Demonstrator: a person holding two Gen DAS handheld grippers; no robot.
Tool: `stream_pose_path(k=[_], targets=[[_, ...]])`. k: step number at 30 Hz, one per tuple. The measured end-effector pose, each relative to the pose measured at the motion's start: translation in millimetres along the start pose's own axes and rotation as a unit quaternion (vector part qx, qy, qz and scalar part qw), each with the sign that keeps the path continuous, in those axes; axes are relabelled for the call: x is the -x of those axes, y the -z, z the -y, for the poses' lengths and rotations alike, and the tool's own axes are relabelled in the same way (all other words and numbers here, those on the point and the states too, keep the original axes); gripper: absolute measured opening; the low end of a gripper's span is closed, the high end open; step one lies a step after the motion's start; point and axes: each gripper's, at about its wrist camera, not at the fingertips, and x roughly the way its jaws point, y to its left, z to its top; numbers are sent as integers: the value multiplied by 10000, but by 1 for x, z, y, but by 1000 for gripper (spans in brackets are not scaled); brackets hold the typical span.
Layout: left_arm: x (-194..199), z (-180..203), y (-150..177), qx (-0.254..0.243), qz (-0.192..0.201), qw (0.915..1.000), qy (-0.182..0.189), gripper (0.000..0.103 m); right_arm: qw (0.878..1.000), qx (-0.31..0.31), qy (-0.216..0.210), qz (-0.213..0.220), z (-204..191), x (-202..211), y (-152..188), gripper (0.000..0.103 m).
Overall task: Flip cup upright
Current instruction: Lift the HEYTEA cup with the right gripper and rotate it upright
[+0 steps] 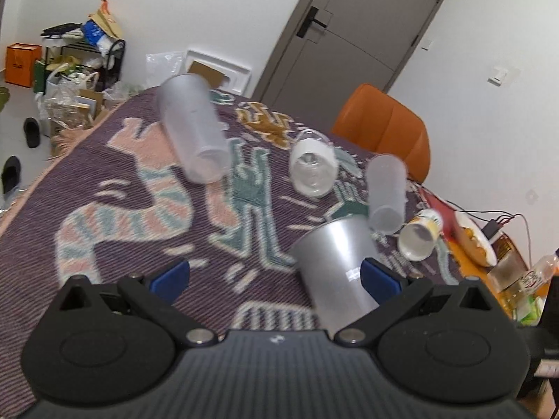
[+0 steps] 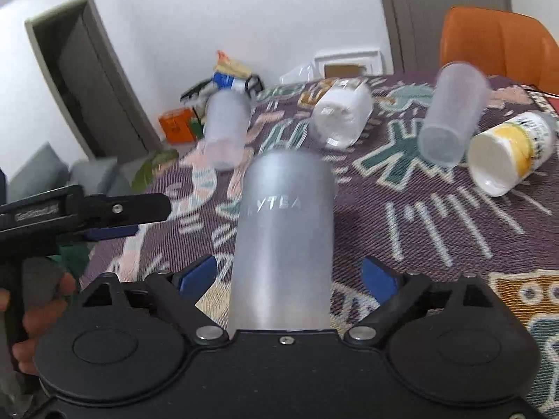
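A silver metal cup (image 2: 283,237) lies on its side on the patterned tablecloth (image 2: 436,216). It lies between the open jaws of my right gripper (image 2: 290,276), whose blue pads (image 2: 379,279) stand clear of its sides. In the left wrist view the same cup (image 1: 337,262) lies by the right pad (image 1: 379,276) of my open left gripper (image 1: 274,276); contact is unclear. The left gripper also shows in the right wrist view (image 2: 115,216), at the left.
Other cups lie on their sides on the cloth: a frosted tumbler (image 1: 192,129), a clear glass stuffed with white paper (image 1: 312,164), a smaller frosted cup (image 1: 386,192) and a yellow-printed paper cup (image 1: 419,235). An orange chair (image 1: 384,125) stands behind. A plate of food (image 1: 477,241) is at the right.
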Motion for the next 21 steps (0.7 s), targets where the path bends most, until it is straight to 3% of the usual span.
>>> stream_pose_path(k=[6, 9, 21], targets=[[-25, 24, -8, 39, -213, 9995, 237, 103, 9995, -122, 100, 279, 23, 17, -3, 95], [-37, 30, -9, 70, -314, 9992, 246, 103, 9991, -185, 164, 349, 35, 21, -1, 103], [-82, 38, -14, 308, -813, 9958, 275, 102, 9979, -240, 436, 421, 61, 20, 10, 103]])
